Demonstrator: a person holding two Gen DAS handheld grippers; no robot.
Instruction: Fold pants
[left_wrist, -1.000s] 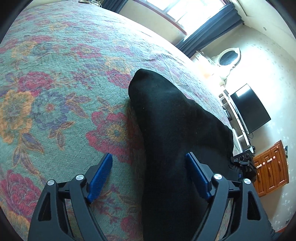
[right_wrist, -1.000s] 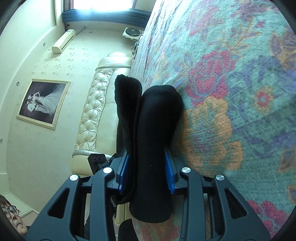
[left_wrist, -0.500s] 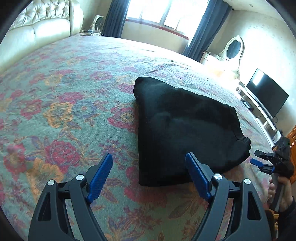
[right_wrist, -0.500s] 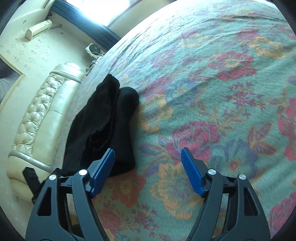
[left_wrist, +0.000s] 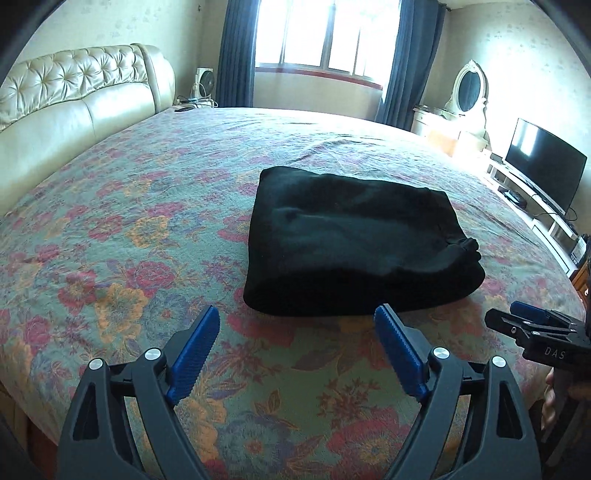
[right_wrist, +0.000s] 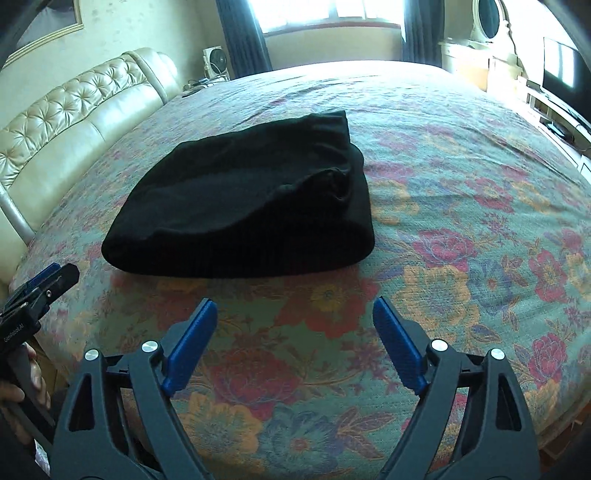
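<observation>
The black pants (left_wrist: 351, 243) lie folded into a thick rectangle on the floral bedspread (left_wrist: 129, 229). They also show in the right wrist view (right_wrist: 251, 203). My left gripper (left_wrist: 297, 343) is open and empty, held back from the near edge of the pants. My right gripper (right_wrist: 295, 332) is open and empty, also short of the pants. The right gripper shows at the right edge of the left wrist view (left_wrist: 535, 328). The left gripper shows at the left edge of the right wrist view (right_wrist: 37, 295).
A cream tufted headboard (left_wrist: 74, 96) stands at the left. A window with dark curtains (left_wrist: 317, 37) is at the back. A vanity mirror (left_wrist: 469, 88) and a television (left_wrist: 543, 158) stand at the right. The bedspread (right_wrist: 461, 221) spreads wide around the pants.
My right gripper let go of the pants and opened. Both grippers pulled back from the pants and levelled out. The pants now lie flat and folded on the bed.
</observation>
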